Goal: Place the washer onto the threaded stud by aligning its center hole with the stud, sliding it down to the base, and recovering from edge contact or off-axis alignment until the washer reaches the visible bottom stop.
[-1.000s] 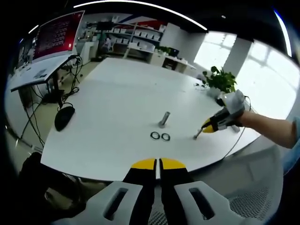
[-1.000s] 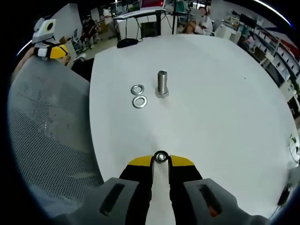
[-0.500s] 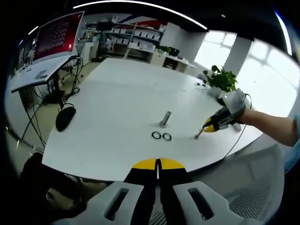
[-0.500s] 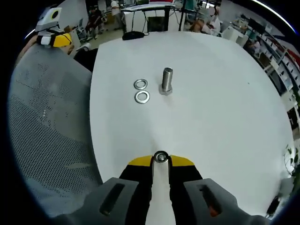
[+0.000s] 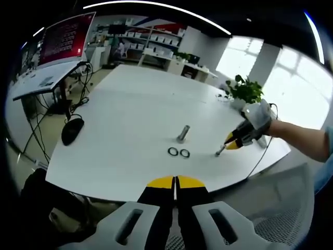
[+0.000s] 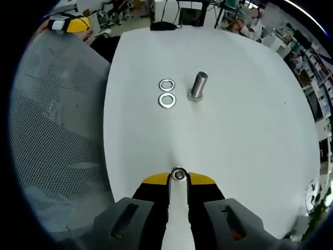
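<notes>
A short threaded stud (image 5: 182, 133) stands upright on the white table (image 5: 130, 104), with two loose washers (image 5: 178, 152) lying flat just in front of it. In the right gripper view the stud (image 6: 197, 86) is far ahead, and the two washers (image 6: 167, 92) lie to its left. My right gripper (image 6: 178, 176) is shut on a third washer (image 6: 178, 174), which it holds low over the table near the front edge. From the left gripper view, the right gripper (image 5: 230, 142) is to the right of the stud. My left gripper (image 5: 175, 182) is shut on nothing, off the table's edge.
A black mouse (image 5: 71, 130) lies at the table's left edge, and a potted plant (image 5: 244, 89) stands at the far right. A grey mesh chair (image 6: 57, 130) sits beside the table. A desk with a red screen (image 5: 62, 39) and hanging cables stands at the left.
The right gripper's camera has shifted, so the stud and loose washers appear further right and higher. It still grips the washer. The left gripper view is almost unchanged.
</notes>
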Demonstrator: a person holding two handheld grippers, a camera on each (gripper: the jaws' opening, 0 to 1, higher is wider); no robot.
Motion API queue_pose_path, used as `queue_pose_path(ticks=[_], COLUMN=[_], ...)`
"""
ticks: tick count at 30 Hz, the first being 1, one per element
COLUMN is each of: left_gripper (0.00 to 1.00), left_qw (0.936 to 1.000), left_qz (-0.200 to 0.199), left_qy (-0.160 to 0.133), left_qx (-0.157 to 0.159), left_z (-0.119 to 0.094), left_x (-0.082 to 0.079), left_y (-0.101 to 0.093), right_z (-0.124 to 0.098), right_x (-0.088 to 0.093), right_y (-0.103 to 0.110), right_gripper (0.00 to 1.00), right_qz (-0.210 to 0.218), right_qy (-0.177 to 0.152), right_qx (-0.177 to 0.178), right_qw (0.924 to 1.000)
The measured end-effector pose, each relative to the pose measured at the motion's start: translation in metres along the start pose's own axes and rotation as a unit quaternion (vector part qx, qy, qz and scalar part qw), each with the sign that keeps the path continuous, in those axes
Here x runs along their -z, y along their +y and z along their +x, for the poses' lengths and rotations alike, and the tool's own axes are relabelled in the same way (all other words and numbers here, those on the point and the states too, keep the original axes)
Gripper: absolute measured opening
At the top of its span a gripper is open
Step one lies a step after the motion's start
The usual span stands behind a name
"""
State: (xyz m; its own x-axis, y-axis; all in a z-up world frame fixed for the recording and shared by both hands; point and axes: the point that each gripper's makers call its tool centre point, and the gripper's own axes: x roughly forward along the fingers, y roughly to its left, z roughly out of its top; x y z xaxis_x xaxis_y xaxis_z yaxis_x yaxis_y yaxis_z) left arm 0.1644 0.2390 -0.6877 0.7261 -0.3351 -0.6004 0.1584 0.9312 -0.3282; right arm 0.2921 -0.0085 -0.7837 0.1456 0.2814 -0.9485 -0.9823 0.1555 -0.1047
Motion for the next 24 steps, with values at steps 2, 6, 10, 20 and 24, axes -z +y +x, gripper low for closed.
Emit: queue_pose_path(ticks=[2,6,10,20,24], left_gripper=[0.0,0.0,0.0,0.0,0.0], left_qw=[1.0,1.0,1.0,1.0,1.0], left_qz=[0.001,0.001,0.002,0.002,0.001], left_qy=[0.001,0.001,0.001,0.0,0.001], left_qx=[0.0,0.0,0.0,0.001,0.001], left_z=[0.0,0.0,0.0,0.0,0.0], left_x=[0.0,0.0,0.0,0.0,0.0], left_y=[0.0,0.0,0.0,0.0,0.0], right_z=[0.0,0.002,0.0,0.002,-0.001], right_x=[0.0,0.0,-0.002,-0.006,-0.005], right_y=[0.002,0.001,0.001,-0.005,-0.004], right_gripper=[0.13,0.13,0.13,0.13,0.13], right_qz=[-0.011,-0.023,-0.026,0.066,0.062], right_qy=[0.006,0.017,0.019,-0.022,-0.023], right_qx=[-0.002,-0.005,-0.009,-0.032,-0.028], right_qw=[0.9999,0.9996,0.9994,0.9971,0.9974])
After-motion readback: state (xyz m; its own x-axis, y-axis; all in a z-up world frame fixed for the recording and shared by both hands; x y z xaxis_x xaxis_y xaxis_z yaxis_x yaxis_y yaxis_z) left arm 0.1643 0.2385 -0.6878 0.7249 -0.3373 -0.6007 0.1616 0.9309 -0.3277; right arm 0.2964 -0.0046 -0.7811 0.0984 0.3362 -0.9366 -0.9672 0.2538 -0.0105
